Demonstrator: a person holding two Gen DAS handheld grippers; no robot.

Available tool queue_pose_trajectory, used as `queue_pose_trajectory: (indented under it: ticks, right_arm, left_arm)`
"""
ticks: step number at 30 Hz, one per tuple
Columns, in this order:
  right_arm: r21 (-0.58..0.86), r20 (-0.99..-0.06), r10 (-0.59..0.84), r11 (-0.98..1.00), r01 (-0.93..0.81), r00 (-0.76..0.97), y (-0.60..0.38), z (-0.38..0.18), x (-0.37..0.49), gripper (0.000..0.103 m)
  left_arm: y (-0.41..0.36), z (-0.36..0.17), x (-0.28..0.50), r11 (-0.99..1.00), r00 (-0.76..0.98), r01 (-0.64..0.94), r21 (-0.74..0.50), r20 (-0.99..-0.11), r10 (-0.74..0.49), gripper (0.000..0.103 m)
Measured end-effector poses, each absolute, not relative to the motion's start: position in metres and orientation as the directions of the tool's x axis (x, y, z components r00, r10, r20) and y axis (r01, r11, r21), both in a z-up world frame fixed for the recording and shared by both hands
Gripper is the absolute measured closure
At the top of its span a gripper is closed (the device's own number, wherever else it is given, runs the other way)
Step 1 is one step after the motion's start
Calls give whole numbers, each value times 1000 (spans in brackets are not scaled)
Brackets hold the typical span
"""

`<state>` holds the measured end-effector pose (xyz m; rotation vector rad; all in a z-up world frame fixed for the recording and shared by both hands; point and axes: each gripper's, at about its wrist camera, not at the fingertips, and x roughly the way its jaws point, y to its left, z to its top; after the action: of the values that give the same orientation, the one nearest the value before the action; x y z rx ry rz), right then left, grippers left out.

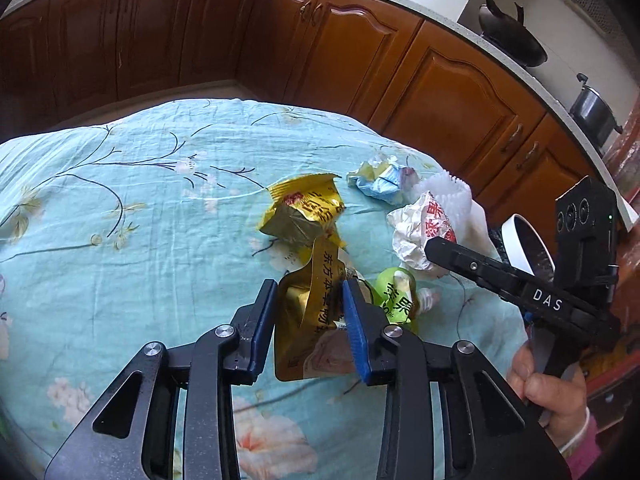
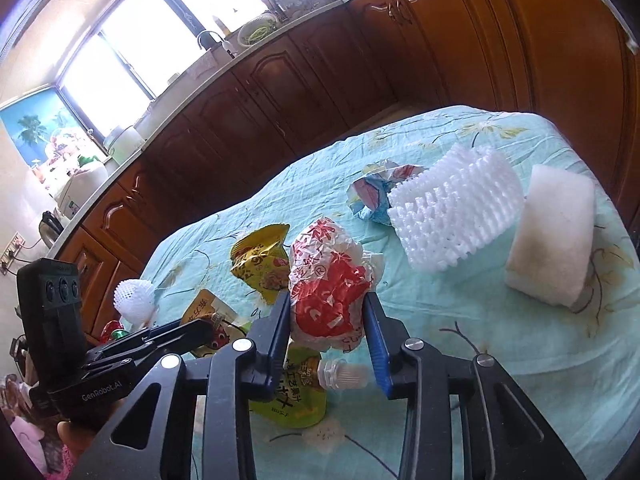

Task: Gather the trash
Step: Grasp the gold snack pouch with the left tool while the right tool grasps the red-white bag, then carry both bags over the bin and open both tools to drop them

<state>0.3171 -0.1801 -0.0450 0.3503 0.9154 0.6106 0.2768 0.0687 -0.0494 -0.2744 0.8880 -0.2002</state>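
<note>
We work over a table draped in a light blue flowered cloth (image 1: 120, 220), and we take the crumpled red and white wrapper (image 2: 328, 280) in the middle of the litter as our landmark. Our left gripper (image 1: 310, 312) has its blue pads narrowed onto a gold pouch (image 1: 312, 320), which stands pinched between them, to the left of the wrapper. Our right gripper (image 2: 328, 332) brackets the red and white wrapper; both pads sit at its sides, though we cannot tell whether they press it firmly. Just below the wrapper lies a green drink pouch (image 2: 292, 404) with a white cap. To its left rests a crumpled yellow packet (image 2: 260, 260). Beyond the wrapper, farther up the cloth, lies a crumpled blue and white wrapper (image 2: 372, 196), touching a white foam net sleeve (image 2: 452, 216). A white foam block (image 2: 552, 240) stands to the right of that sleeve.
</note>
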Motion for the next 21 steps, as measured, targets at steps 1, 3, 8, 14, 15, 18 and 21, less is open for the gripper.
queue_pose_trajectory:
  ticks: [1, 3, 8, 14, 15, 18, 21]
  right_arm:
    - [529, -620, 627, 778, -339, 471, -187, -41, 312, 67]
    - [534, -603, 627, 777, -334, 493, -201, -33, 302, 67]
    - [534, -561, 610, 783, -319, 560, -243, -11, 279, 67]
    - [522, -555, 554, 813, -259, 620, -293, -4, 253, 67]
    - [521, -558, 542, 818, -244, 628, -303, -5, 248, 67]
    - [516, -565, 506, 833, -200, 652, -330, -7, 237, 67]
    - [513, -572, 469, 845, -153, 673, -355, -10, 228, 67]
  left_arm:
    - [64, -46, 270, 945, 619, 67, -320, -730, -291, 73]
    - [56, -42, 261, 945, 628, 82, -317, -720, -296, 75]
    - [33, -30, 251, 930, 628, 134, -342, -697, -347, 75]
    - [-5, -25, 248, 910, 608, 201, -363, -682, -406, 75]
    - [-12, -24, 248, 907, 604, 212, -364, -681, -414, 75]
    - [-32, -22, 249, 898, 594, 244, -365, -676, -436, 75]
    - [-52, -18, 251, 888, 583, 276, -368, -671, -459, 75]
